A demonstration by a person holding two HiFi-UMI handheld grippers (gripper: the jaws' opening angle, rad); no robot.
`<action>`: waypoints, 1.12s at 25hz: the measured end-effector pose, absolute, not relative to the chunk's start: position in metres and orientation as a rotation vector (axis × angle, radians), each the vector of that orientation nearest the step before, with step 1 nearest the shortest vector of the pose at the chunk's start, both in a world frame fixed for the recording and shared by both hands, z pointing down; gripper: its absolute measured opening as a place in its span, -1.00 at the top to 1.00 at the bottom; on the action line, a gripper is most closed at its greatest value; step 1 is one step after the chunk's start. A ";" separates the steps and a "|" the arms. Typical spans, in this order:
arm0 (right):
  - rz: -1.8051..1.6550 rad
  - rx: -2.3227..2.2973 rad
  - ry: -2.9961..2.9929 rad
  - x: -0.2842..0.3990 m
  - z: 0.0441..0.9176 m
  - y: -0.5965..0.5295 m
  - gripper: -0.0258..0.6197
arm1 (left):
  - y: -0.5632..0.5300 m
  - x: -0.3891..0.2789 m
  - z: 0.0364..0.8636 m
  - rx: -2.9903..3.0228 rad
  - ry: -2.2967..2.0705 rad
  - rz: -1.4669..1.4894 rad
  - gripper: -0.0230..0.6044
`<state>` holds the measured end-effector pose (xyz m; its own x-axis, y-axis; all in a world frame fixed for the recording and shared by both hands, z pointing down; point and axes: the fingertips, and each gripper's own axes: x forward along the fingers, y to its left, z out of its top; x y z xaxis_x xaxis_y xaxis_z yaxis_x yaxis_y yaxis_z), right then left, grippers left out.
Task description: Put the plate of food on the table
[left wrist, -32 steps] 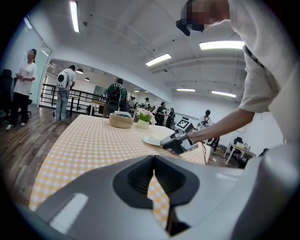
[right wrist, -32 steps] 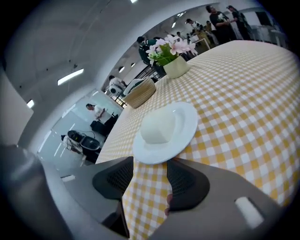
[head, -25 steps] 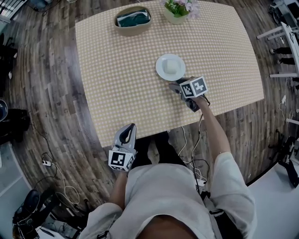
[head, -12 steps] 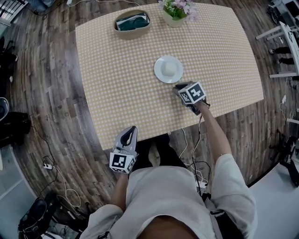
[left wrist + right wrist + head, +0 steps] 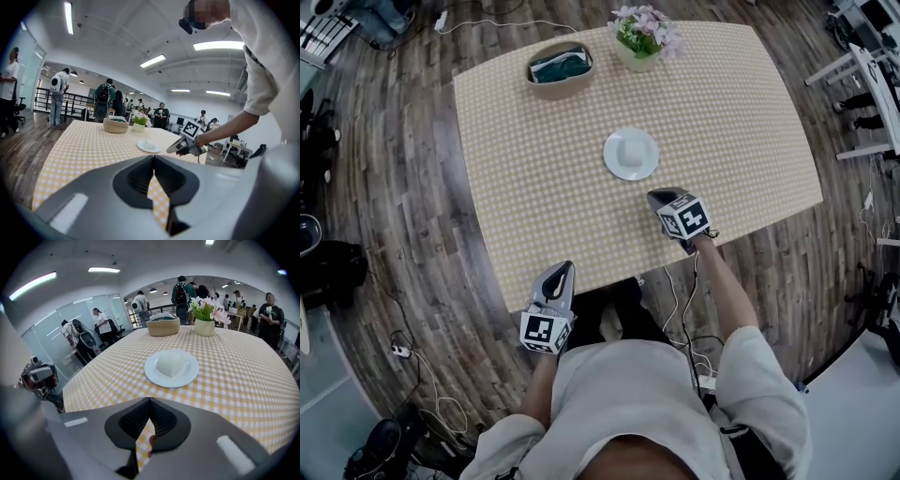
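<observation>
Head view: nearest the person, the left gripper (image 5: pixel 563 269) hangs at the near edge of the table (image 5: pixel 525 187), over its 6 o'clock side. In the left gripper view its jaws are pressed together at the tips with nothing between them. Farther in, toward 5 o'clock of the table top, the right gripper (image 5: pixel 655 196) is held over the checked cloth. In the right gripper view its jaws are closing, the tips already touching, and they hold nothing.

The plate (image 5: pixel 614 165) sits flat on the table near its middle, with a pale lump of food (image 5: pixel 634 149) on it. It lies at 11 o'clock from the right gripper, near but clearly apart from the jaws, and at 1 o'clock from the left gripper, well apart. In the right gripper view the plate (image 5: pixel 154 376) stands straight ahead at 12 o'clock beyond the closed tips, with bare cloth between them and the food (image 5: pixel 171 363) centred on it. In the left gripper view the plate (image 5: pixel 143 148) shows small at 12 o'clock, and the right gripper (image 5: pixel 174 149) is just past it at 1 o'clock.

At the far side of the table a basket (image 5: pixel 546 87) with dark cloth inside stands at 11 o'clock from the plate, and a flower pot (image 5: pixel 639 58) stands at 12 o'clock.
</observation>
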<state>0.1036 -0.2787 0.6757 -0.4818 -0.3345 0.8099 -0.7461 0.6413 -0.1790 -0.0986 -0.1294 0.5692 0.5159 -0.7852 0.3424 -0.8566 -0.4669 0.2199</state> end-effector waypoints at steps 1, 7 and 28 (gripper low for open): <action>0.672 0.856 -2.101 0.103 0.669 -0.273 0.92 | -0.130 -0.097 0.567 2.410 -1.350 0.273 0.90; 0.657 0.964 -2.214 0.096 0.616 -0.231 0.92 | -0.135 -0.086 0.548 2.497 -1.264 0.267 0.89; 0.572 1.476 -2.366 0.028 0.498 -0.054 0.93 | -0.084 -0.063 0.504 2.723 -0.936 0.243 0.90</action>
